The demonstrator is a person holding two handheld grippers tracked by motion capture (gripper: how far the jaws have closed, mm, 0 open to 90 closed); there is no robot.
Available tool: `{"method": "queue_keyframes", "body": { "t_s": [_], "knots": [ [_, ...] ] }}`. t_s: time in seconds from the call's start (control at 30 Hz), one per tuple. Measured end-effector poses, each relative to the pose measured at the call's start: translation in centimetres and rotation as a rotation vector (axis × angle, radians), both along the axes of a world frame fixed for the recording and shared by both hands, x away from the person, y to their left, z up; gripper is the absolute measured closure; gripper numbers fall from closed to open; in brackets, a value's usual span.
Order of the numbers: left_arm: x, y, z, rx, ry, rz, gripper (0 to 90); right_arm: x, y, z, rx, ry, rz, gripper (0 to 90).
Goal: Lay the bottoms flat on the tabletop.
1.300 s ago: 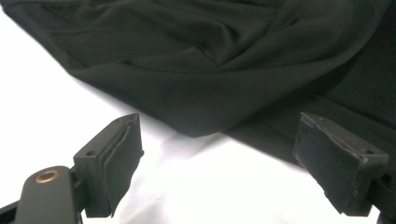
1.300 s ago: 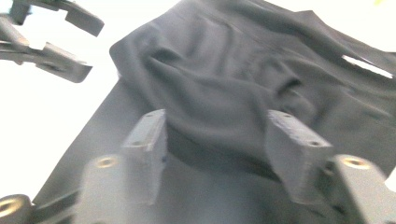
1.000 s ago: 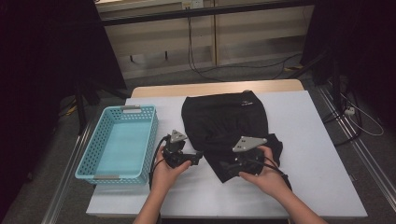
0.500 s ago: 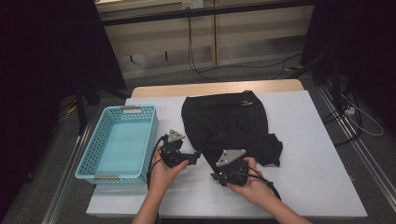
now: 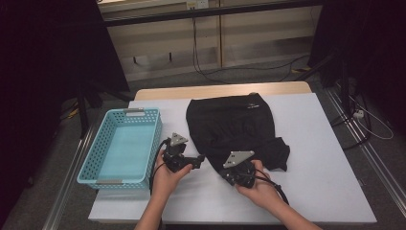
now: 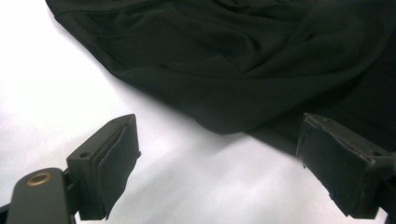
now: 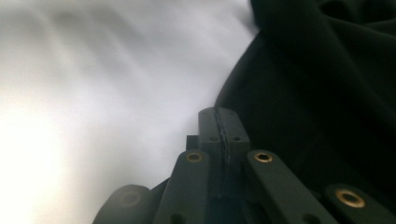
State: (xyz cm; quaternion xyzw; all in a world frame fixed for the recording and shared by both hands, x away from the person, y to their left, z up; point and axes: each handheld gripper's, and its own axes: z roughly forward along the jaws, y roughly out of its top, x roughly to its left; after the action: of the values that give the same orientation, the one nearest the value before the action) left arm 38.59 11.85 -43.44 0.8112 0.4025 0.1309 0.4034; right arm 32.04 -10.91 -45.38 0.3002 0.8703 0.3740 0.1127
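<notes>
The high view looks forward and down from above the person's side onto the whole white table (image 5: 316,143), taking in both hands from afar. The left gripper view rides low and close behind the left gripper (image 6: 219,172), facing along its spread jaws at the hem of the black garment (image 6: 243,60) just ahead. The right gripper view sits as near behind the right gripper (image 7: 219,126), and both share that garment's edge and the tabletop beside it.

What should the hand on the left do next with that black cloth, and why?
Probably ease the left gripper forward and close on the near edge of the black garment. Its jaws stand open just short of that edge, while the right gripper, pads together, sits at the hem beside it.
</notes>
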Motion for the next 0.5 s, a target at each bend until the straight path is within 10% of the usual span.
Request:
{"method": "queue_keyframes", "body": {
  "t_s": [0.27, 0.5],
  "knots": [
    [-0.1, 0.1, 0.1, 0.0, 0.003, 0.0, 13.2, -1.3, 2.1, 0.4, 0.063, 0.049, 0.095, 88.9],
    [-0.4, 0.4, 0.0, 0.007, 0.01, 0.003, 13.2, -1.0, 1.9, 1.1, 0.105, 0.021, 0.057, 57.6]
  ]
}}
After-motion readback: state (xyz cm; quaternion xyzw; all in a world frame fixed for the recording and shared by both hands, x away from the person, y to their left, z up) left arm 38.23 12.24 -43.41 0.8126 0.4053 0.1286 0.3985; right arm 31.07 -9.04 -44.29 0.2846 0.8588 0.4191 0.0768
